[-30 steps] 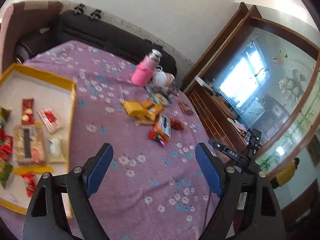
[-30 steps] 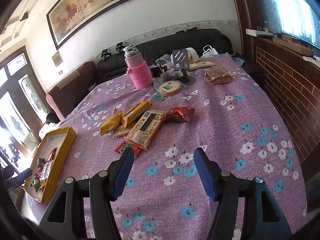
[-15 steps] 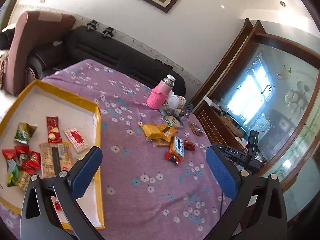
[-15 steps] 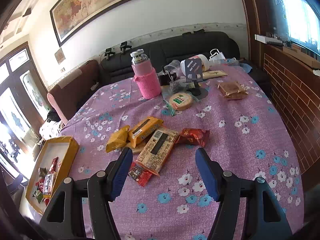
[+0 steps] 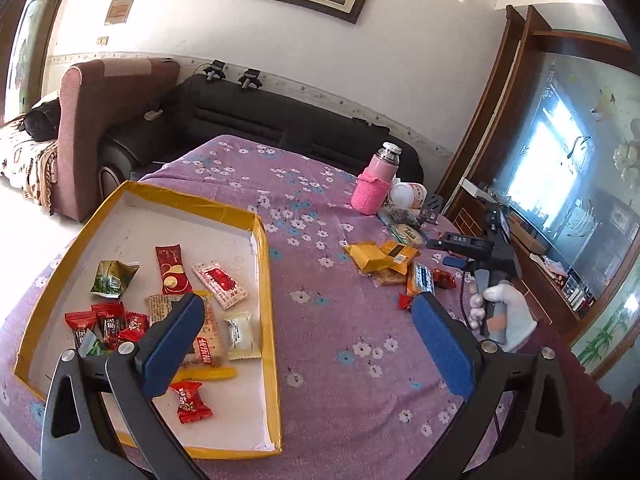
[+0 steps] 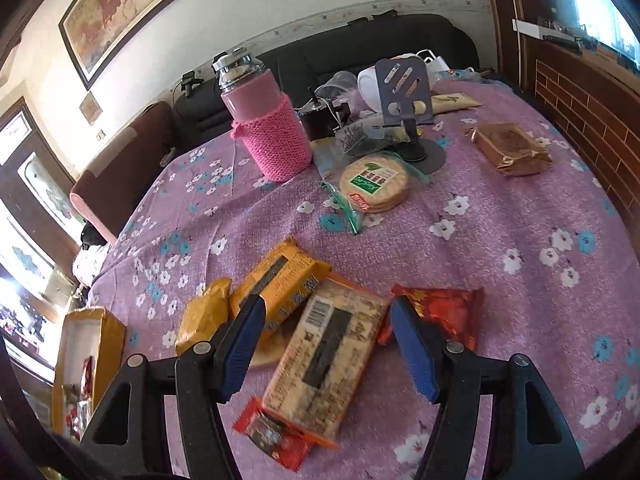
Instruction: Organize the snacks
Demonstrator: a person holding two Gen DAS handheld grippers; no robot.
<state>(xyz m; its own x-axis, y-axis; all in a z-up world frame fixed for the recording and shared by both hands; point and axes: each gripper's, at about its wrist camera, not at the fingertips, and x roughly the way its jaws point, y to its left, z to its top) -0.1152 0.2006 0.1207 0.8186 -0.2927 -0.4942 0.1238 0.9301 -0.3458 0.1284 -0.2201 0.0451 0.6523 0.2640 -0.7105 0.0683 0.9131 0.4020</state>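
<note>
Bottle [image 6: 269, 120]: one; yellow packets [image 6: 276, 284]: two; tray [image 5: 262, 264]: one.

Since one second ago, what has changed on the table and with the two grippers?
The right gripper came close over the long cracker pack, jaws open, touching nothing. The left gripper opened wider and swung toward the yellow tray, empty. Snacks, tray and pink bottle stayed put.
</note>
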